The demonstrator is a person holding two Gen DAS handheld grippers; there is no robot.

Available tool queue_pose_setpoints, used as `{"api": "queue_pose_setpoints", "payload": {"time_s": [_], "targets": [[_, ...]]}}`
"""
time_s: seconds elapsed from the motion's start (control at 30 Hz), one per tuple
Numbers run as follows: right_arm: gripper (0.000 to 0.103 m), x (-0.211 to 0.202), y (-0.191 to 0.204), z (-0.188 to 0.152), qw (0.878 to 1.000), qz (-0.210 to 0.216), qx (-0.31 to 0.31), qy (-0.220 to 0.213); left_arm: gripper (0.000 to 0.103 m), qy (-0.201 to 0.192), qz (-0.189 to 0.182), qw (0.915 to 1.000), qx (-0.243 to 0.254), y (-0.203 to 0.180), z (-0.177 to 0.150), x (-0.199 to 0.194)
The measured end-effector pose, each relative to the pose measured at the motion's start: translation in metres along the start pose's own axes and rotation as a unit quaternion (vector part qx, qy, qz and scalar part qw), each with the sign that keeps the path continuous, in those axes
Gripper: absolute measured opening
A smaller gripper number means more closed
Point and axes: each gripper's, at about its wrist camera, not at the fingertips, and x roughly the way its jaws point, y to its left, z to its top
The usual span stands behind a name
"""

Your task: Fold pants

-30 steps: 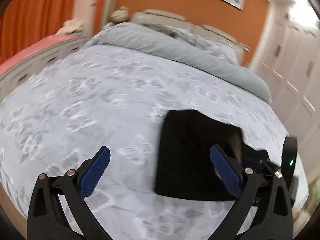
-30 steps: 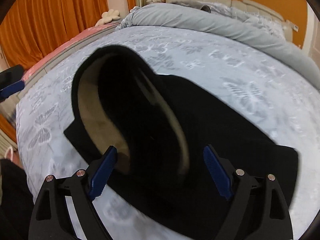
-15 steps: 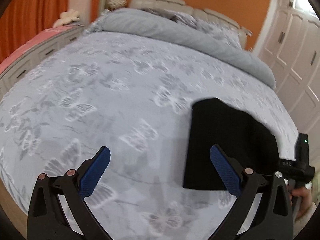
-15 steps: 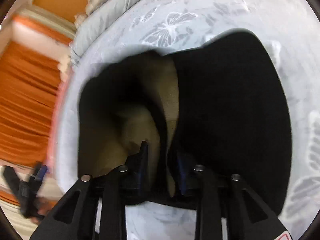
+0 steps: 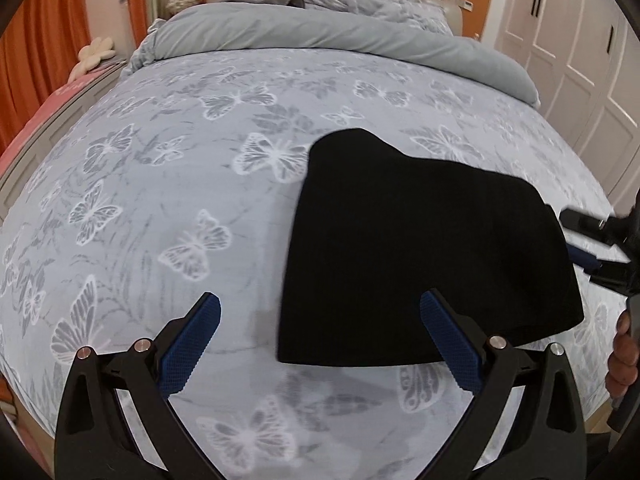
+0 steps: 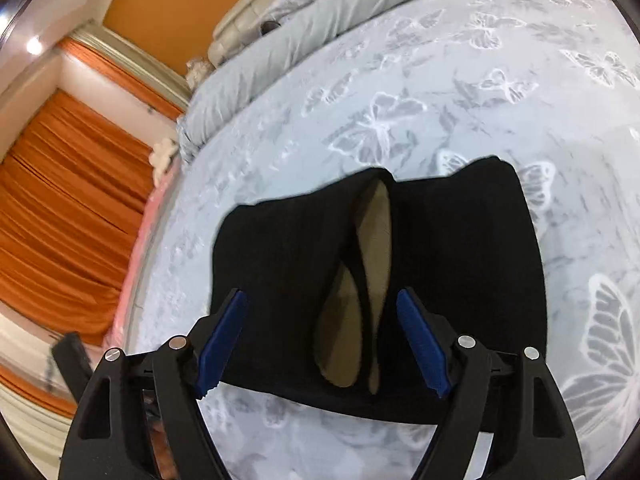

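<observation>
Two grippers, neither holding anything. Pants [image 5: 424, 248] lie folded into a black block on the bed [image 5: 160, 200], toward its near edge and well short of the duvet [image 5: 320, 36] rolled up at the headboard end.

Left gripper [image 5: 320, 344]: jaws wide, empty, hovering above the pants' near edge; its right pad [image 5: 448, 344] overlaps the cloth in view, but I can't tell if it touches.

Right gripper [image 6: 324, 344]: jaws opening, nothing pinched. The pants' open end sits between the pads in view, and the pads stand clear of it.

Risks from here, as I judge them:
- Fold isn't flat. In the right wrist view the layers gape at the open end and tan lining [image 6: 376, 248] shows through. Leave it and the stack may spring open or slide apart.
- Regrasping that gaping end could catch only the top layer. Lifting that would peel the fold back.
- Pants sit near the bed's near edge. A sideways drag or push toward that edge could send them over it.
- Soft bedding gives under load. Pressing to flatten may wrinkle the sheet and skew the block.
- Grippers are close, the right one just off the pants' right side in the left wrist view [image 5: 592, 248]. If both go for the same side they could collide.
- Black on black: layer edges are hard to read, so a misjudged pinch is likely.
</observation>
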Motion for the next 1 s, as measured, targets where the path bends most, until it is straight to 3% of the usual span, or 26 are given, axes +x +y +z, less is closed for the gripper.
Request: {"api": "queue_pose_setpoints", "payload": {"time_s": [0.1, 0.2, 0.27, 0.3, 0.33, 0.53, 0.67, 0.77, 0.87, 1.0], "targets": [[0.08, 0.012, 0.0, -0.001, 0.999, -0.027, -0.018, 0.022, 0.098, 0.004, -0.004, 0.9999, 0.012, -0.008, -0.001, 0.001], [0.079, 0.048, -0.01, -0.012, 0.996, -0.038, -0.002, 0.077, 0.098, 0.011, 0.001, 0.9996, 0.028, -0.015, -0.003, 0.004], [0.048, 0.055, -0.001, -0.016, 0.995, -0.06, -0.048, 0.06, 0.098, 0.011, 0.01, 0.9992, 0.038, -0.019, -0.005, 0.005], [0.021, 0.059, 0.004, -0.017, 0.993, -0.062, -0.071, 0.065, 0.098, 0.011, 0.014, 0.999, 0.041, -0.02, -0.006, 0.006], [0.016, 0.058, 0.007, -0.015, 0.994, -0.055, -0.075, 0.062, 0.098, 0.011, 0.016, 0.9989, 0.043, -0.021, -0.006, 0.007], [0.015, -0.001, 0.037, -0.003, 0.994, 0.005, -0.105, 0.009, 0.098, 0.013, 0.012, 0.9991, 0.039, -0.023, -0.004, 0.009], [0.015, -0.036, 0.019, 0.001, 0.994, -0.023, -0.11, -0.016, 0.098, 0.013, 0.009, 0.9989, 0.044, -0.03, -0.005, 0.011], [0.016, -0.036, -0.014, 0.0, 0.995, -0.06, -0.083, 0.006, 0.098, 0.019, 0.009, 0.9983, 0.054, -0.037, -0.008, 0.015], [0.017, -0.004, -0.055, -0.006, 0.991, -0.107, -0.056, 0.057, 0.098, 0.027, 0.003, 0.9976, 0.064, -0.046, -0.011, 0.019], [0.024, -0.013, -0.06, -0.003, 0.995, -0.076, -0.044, 0.049, 0.098, 0.033, -0.014, 0.9981, 0.051, -0.044, -0.009, 0.021]]}}
